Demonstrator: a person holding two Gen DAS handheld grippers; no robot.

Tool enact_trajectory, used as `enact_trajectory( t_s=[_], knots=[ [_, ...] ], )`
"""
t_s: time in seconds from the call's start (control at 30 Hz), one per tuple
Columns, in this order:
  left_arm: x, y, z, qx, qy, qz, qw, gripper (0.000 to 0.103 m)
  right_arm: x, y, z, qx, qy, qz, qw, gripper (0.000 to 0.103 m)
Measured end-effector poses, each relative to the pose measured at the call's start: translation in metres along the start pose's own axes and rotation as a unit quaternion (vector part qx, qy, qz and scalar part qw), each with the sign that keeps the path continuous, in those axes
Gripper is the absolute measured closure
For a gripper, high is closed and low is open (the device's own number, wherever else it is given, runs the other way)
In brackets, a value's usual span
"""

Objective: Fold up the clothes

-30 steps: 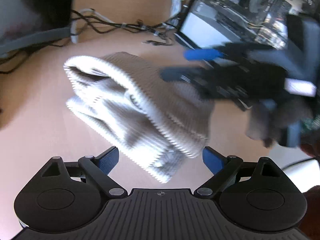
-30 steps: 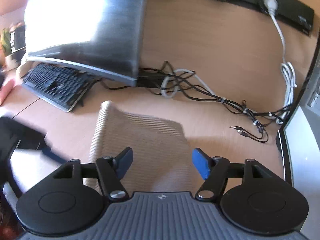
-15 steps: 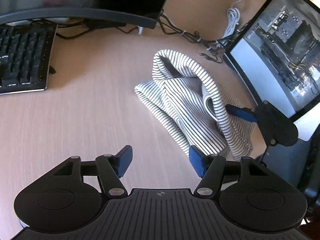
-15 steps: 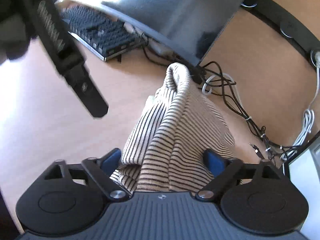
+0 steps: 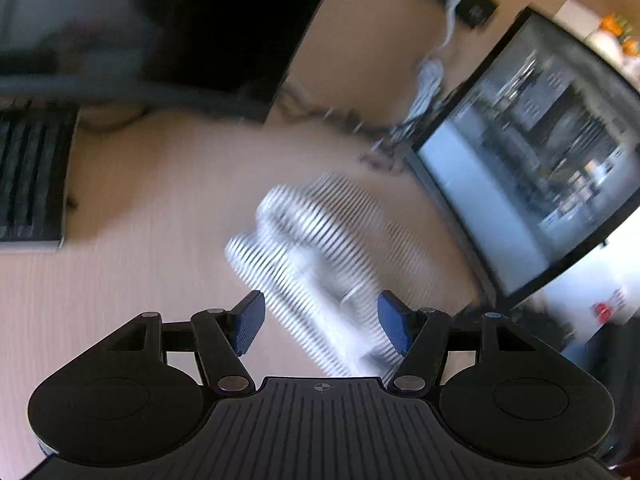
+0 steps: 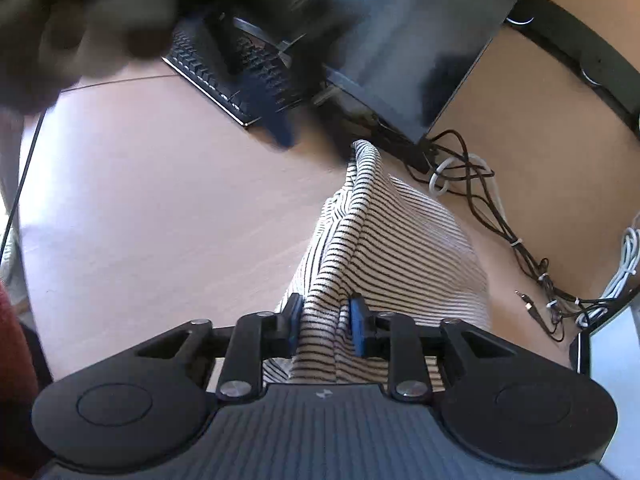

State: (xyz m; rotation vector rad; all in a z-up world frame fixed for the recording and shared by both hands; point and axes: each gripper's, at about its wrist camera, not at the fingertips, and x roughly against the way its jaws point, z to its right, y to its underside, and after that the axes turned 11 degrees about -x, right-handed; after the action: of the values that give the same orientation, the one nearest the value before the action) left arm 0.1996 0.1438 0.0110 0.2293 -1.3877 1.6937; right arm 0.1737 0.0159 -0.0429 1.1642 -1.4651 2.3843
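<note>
A white garment with thin black stripes (image 6: 400, 240) lies bunched on the wooden desk (image 6: 160, 200). My right gripper (image 6: 325, 322) is shut on a fold of its near edge, cloth pinched between the blue pads. In the left wrist view the same garment (image 5: 320, 248) is blurred by motion. My left gripper (image 5: 322, 326) is open, its pads on either side of the garment's near end, holding nothing. The left gripper also shows blurred at the top of the right wrist view (image 6: 276, 120).
A dark monitor (image 6: 400, 40) and a black keyboard (image 6: 224, 80) stand at the back. A tangle of cables (image 6: 480, 200) lies behind the garment. A second screen (image 5: 532, 184) stands to the right. Bare desk lies left of the garment.
My right gripper has closed on the garment's fold; it was open half a second ago. My left gripper has moved in over the garment's near end and is moving fast.
</note>
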Motion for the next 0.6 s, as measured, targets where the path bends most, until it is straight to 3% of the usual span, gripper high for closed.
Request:
enact_trajectory(
  t_s=[0.17, 0.23, 0.37, 0.43, 0.6],
  knots=[
    [-0.023, -0.026, 0.015, -0.008, 0.023, 0.027, 0.9993, 0.035, 0.002, 0.0, 0.001, -0.001, -0.006, 0.001, 1.0, 0.07],
    [-0.041, -0.032, 0.018, -0.003, 0.024, 0.027, 0.9993, 0.035, 0.006, 0.003, 0.004, -0.006, -0.015, 0.006, 1.0, 0.063],
    [-0.074, -0.03, 0.02, -0.03, -0.006, -0.009, 0.9995, 0.035, 0.026, 0.003, 0.026, -0.054, -0.045, 0.024, 0.997, 0.056],
    [-0.089, -0.026, 0.017, -0.044, -0.024, -0.036, 0.9981, 0.035, 0.04, 0.001, 0.042, -0.088, -0.053, 0.037, 0.994, 0.041],
    [-0.096, -0.02, 0.016, -0.067, -0.031, -0.038, 0.9966, 0.034, 0.063, 0.002, 0.083, -0.175, -0.04, 0.078, 0.981, 0.026]
  ],
)
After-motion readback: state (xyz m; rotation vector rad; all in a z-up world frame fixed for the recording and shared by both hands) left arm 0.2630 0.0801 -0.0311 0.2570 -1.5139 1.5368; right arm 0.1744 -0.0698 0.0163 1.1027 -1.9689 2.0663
